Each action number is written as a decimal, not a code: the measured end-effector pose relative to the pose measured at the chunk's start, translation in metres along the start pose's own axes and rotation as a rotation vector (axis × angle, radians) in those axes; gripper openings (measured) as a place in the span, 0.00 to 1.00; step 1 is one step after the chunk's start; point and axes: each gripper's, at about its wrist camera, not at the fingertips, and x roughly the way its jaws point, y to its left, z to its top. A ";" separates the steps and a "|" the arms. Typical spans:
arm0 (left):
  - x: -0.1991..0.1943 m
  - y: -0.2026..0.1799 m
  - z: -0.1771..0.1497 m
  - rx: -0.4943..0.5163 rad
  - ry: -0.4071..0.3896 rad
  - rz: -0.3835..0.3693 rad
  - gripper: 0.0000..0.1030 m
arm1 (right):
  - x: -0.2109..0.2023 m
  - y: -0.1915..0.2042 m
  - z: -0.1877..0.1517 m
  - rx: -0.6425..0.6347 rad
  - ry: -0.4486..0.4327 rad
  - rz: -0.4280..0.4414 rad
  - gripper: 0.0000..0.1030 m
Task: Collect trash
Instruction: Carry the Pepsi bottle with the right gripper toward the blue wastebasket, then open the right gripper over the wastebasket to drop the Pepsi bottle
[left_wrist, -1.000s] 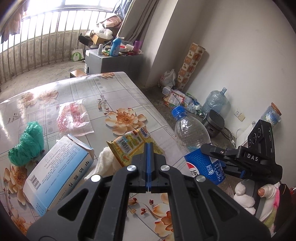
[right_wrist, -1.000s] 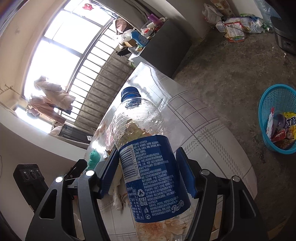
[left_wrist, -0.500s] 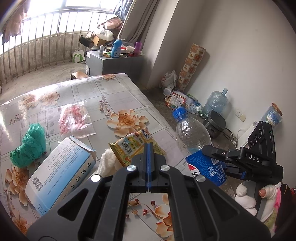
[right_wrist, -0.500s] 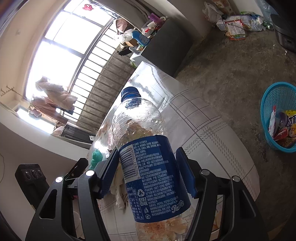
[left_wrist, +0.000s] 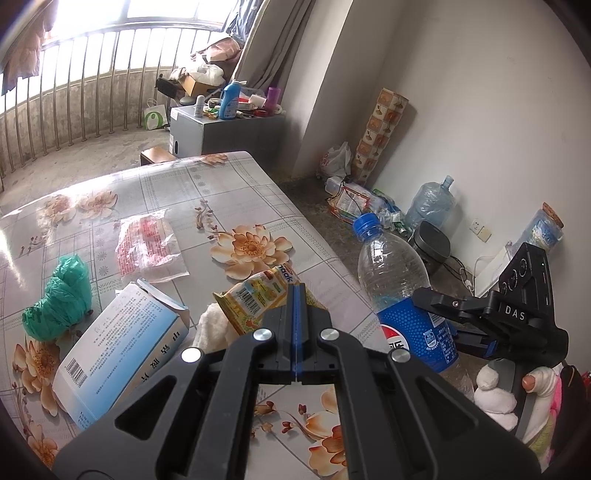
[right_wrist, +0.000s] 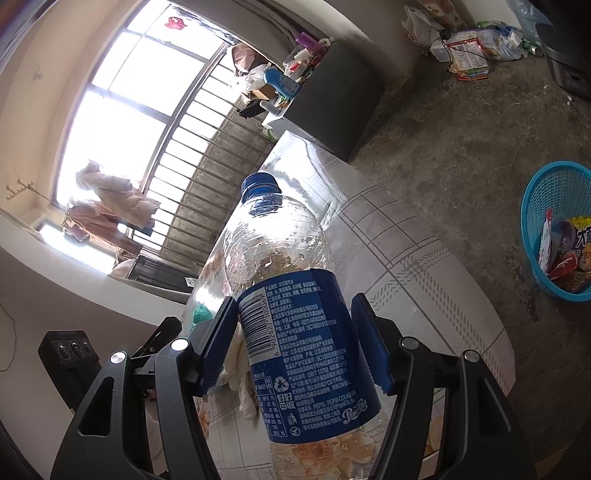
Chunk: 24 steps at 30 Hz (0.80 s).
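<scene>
Lived-in home, floral-cloth table (left_wrist: 229, 192), barred balcony window (right_wrist: 147, 122), hanging laundry (right_wrist: 114, 199)

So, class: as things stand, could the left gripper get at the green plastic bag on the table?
Probably yes. The green plastic bag lies uncovered on the table, nothing on top. But the left gripper is shut with nothing in it, so it must open first.

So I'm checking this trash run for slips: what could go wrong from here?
The clear plastic Pepsi bottle sits in the right gripper, pinched at its slick blue label; it could slip. The blue mesh basket stands apart on the floor, so a drop may miss it.
</scene>
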 end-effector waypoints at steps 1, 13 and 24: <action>0.000 -0.003 0.003 0.008 -0.003 -0.005 0.00 | -0.004 -0.001 0.001 0.005 -0.010 0.008 0.60; 0.066 -0.111 0.042 0.195 0.099 -0.230 0.00 | -0.130 -0.067 0.029 0.140 -0.317 -0.044 0.60; 0.216 -0.221 0.020 0.344 0.448 -0.337 0.00 | -0.158 -0.192 0.027 0.429 -0.372 -0.286 0.60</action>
